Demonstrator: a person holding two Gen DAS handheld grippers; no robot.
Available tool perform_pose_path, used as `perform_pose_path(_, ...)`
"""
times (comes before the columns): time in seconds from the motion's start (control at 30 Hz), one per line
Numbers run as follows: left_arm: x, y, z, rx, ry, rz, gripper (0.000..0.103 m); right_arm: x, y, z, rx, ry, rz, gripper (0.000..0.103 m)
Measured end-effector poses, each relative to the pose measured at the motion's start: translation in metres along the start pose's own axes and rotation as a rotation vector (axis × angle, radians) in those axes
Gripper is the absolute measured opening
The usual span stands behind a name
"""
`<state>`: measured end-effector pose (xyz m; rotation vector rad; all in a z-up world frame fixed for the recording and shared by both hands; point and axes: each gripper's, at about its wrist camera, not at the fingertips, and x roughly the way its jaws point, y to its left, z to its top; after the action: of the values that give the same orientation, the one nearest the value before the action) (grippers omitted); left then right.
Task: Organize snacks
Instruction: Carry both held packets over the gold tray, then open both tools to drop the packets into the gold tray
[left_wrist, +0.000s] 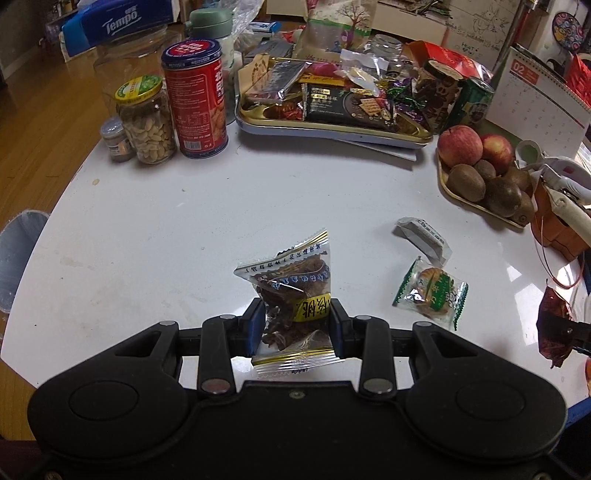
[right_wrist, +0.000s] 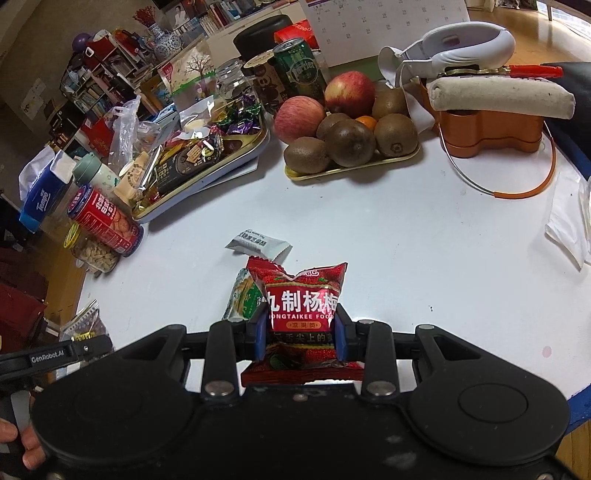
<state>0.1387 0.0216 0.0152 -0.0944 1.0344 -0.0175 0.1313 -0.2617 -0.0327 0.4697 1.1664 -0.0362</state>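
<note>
White round table fills both views, wood floor showing past its edge at 9 o'clock in the left wrist view. Gold-rimmed tray sits at 12 o'clock in that view, heaped with wrapped snacks, a dark cracker packet lying on top. Flat fruit dish at 12 to 1 o'clock in the right wrist view, carrying two apples and several kiwis. Orange tin at 2 o'clock there, a rolled cloth across its top. Red biscuit can stands upright at 11 o'clock in the left view, the peanut jar just beside it, a small jar touching the far side of that. Left gripper pinches a clear packet of dark dried fruit between its blue pads, packet off the table, yellow label facing the camera. Right gripper pinches a red plum-snack pouch the same way, the pouch crumpled at its top. Two loose snacks lie on the bare table: a green-edged biscuit packet at 3 o'clock of the left gripper, and a white wrapper just beyond it, apart. In the right view the green one lies partly behind the red pouch, at its 9 o'clock.
</note>
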Motion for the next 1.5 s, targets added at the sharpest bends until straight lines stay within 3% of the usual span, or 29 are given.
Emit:
perform_pose_path(0.37,-0.009,-0.020,-0.007,0.069,-0.051,-0.008,0.044,-0.011,0.021,-0.017,-0.096,-0.065,-0.025,0.036)
perform_pose_path(0.63,-0.039,-0.019,-0.023,0.088,-0.079,-0.072,0.044,-0.046,0.042,-0.043,-0.103,-0.103,0.048,0.036)
perform_pose_path(1.03,-0.071,-0.001,-0.083,0.147,-0.025,-0.120,0.044,-0.067,0.049,-0.121,-0.119,0.019,0.059,0.036)
perform_pose_path(1.5,-0.055,0.014,-0.157,0.182,0.101,-0.099,0.044,-0.065,0.054,-0.177,-0.210,0.166,-0.029,0.036)
